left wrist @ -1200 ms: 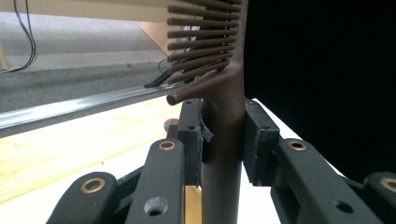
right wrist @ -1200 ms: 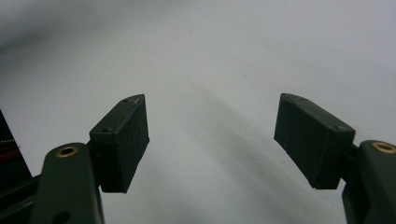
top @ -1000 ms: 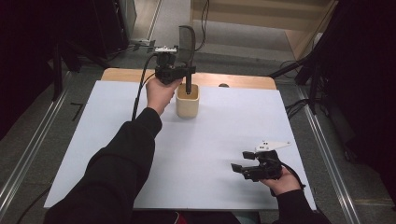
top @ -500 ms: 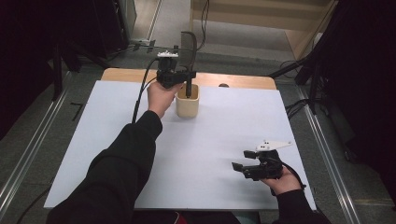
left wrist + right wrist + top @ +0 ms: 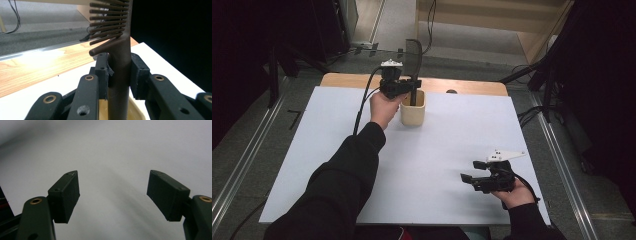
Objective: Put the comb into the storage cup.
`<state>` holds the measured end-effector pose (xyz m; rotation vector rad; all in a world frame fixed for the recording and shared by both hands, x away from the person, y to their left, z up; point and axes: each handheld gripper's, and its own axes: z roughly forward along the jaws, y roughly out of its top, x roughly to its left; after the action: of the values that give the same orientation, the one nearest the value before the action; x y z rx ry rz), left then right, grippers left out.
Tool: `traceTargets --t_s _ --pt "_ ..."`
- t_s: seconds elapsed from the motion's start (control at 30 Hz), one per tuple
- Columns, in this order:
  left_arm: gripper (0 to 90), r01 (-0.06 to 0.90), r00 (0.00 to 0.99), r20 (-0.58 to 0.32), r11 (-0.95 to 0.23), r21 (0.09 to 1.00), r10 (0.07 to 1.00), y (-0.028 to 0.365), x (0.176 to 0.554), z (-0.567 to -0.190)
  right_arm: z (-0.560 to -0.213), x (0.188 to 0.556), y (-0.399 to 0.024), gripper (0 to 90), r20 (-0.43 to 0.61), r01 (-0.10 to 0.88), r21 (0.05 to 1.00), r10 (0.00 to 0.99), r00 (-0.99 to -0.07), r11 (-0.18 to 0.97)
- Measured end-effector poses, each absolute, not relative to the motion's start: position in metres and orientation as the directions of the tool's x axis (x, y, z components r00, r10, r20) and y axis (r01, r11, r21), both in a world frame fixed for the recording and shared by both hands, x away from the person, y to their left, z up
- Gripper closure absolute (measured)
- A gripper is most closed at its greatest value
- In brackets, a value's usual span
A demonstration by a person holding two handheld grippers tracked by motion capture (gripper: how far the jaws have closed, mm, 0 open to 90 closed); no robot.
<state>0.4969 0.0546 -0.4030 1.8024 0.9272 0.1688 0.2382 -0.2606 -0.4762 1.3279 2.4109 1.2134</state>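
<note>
Nearest, right gripper (image 5: 468,177) rests low on the white table (image 5: 442,150), jaws spread wide, nothing between them. Farther off, left gripper (image 5: 412,90) clamps the handle of a dark slotted spatula (image 5: 119,65), which stands upright in the cream holder (image 5: 413,109) near the table's far edge

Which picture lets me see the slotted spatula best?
The left gripper view: the slotted spatula stands close up, handle pinched between the left gripper's fingers, over the beige cup. In the high view it's small and dark, rising upright from that cup. The right gripper view looks at the white table.
</note>
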Motion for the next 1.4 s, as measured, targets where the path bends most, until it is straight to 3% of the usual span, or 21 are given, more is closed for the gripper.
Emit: traceTargets --t_s 1.4 --pt "72.2 0.497 0.704 -0.259 -0.198 0.845 0.661 0.054 0.491 -0.422 -0.476 0.238 -0.260 24.3 0.243 0.651 0.698 0.757 -0.606 0.298"
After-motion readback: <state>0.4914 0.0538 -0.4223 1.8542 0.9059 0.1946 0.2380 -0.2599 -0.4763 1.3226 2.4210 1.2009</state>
